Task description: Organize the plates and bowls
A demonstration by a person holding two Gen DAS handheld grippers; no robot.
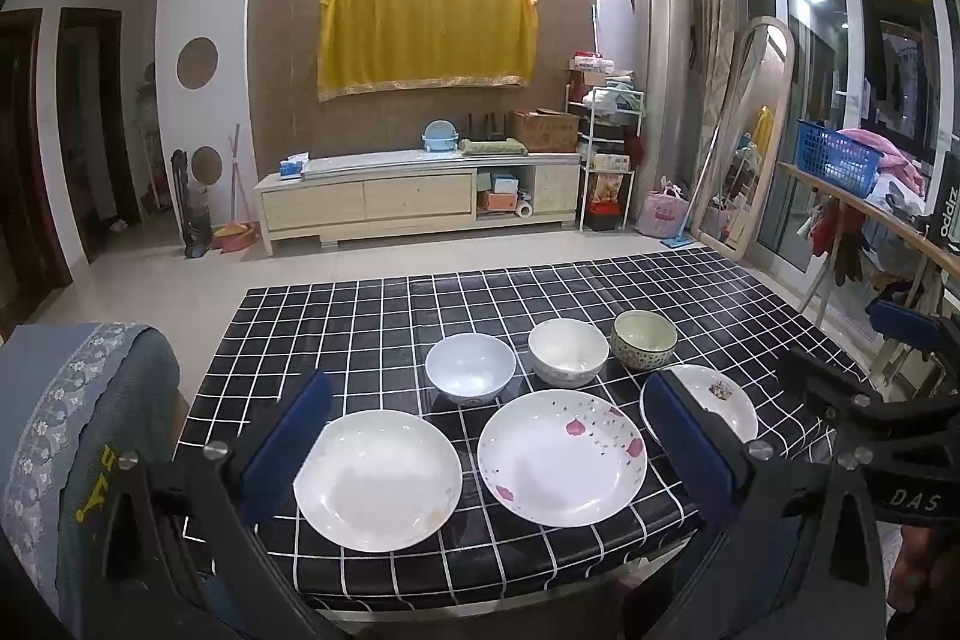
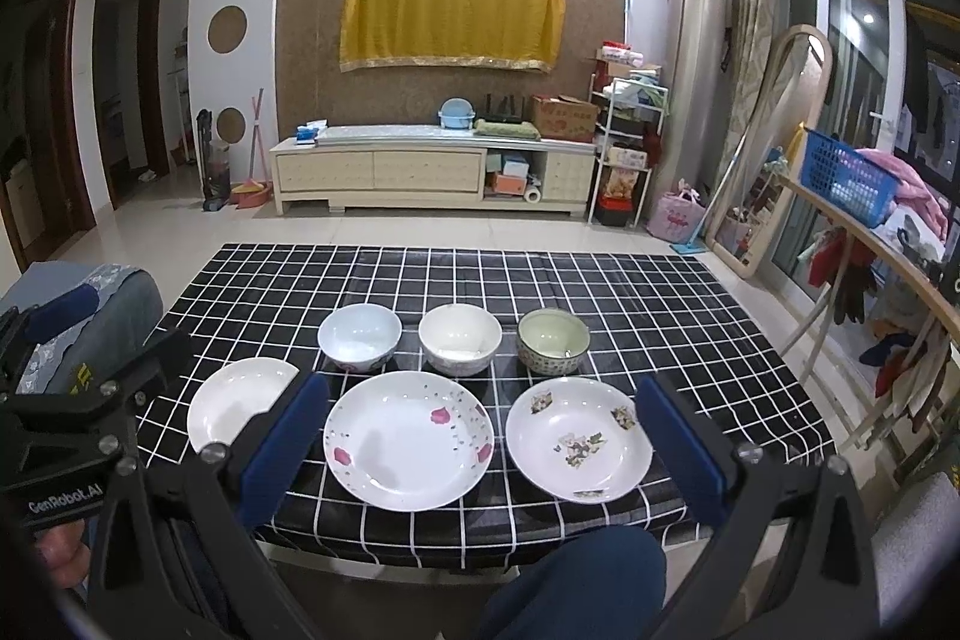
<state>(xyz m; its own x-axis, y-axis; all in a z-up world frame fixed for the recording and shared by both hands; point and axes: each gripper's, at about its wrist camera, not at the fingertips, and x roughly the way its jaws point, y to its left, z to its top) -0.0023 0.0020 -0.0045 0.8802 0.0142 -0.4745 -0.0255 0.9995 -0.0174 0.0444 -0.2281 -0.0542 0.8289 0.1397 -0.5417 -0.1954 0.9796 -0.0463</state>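
Observation:
Three plates lie in a row at the near edge of the black checked table (image 2: 600,280): a plain white plate (image 1: 378,478) (image 2: 234,400), a pink-petal plate (image 1: 561,457) (image 2: 408,439) and a plate with floral patches (image 1: 714,397) (image 2: 579,439). Behind them stand a pale blue bowl (image 1: 471,367) (image 2: 359,337), a white bowl (image 1: 567,352) (image 2: 459,339) and a green-rimmed patterned bowl (image 1: 644,340) (image 2: 553,341). My left gripper (image 1: 486,445) is open and empty above the near edge. My right gripper (image 2: 480,445) is open and empty there too.
A cloth-covered chair back (image 1: 84,400) stands left of the table. A wooden rack with a blue basket (image 2: 846,178) and hanging clothes stands to the right. A TV cabinet (image 2: 432,172) lines the far wall across bare floor. A person's knee (image 2: 576,580) is below the table edge.

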